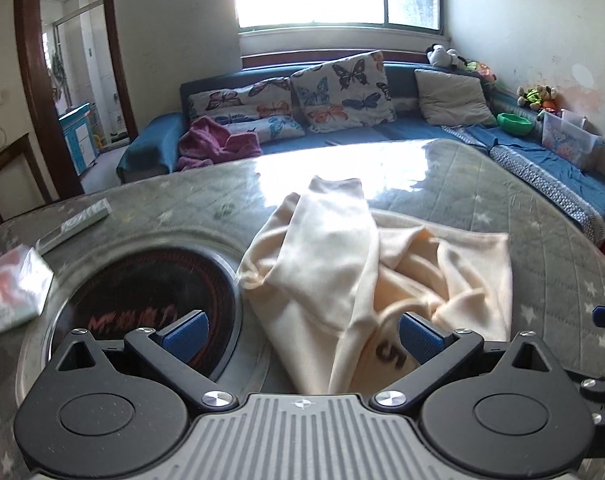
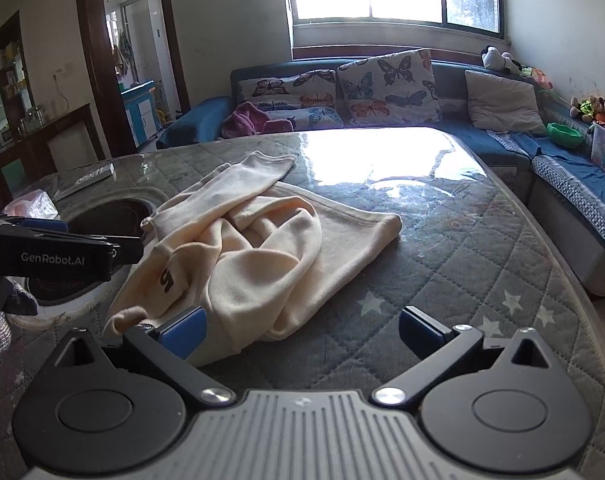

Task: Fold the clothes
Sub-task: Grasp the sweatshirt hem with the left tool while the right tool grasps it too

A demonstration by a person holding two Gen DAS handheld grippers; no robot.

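Observation:
A cream long-sleeved garment lies crumpled on the quilted table cover, with one sleeve stretched toward the far side. A dark printed mark shows on its near part. My left gripper is open just above the garment's near edge, and the cloth lies between its blue pads without being pinched. In the right wrist view the same garment sits left of centre. The right gripper is open over the garment's near right corner, its left pad above the cloth. The left gripper comes in from the left edge.
A dark round insert is set in the table left of the garment. A tissue pack and a flat box lie at the far left. Behind the table runs a blue sofa with butterfly cushions and a pink garment.

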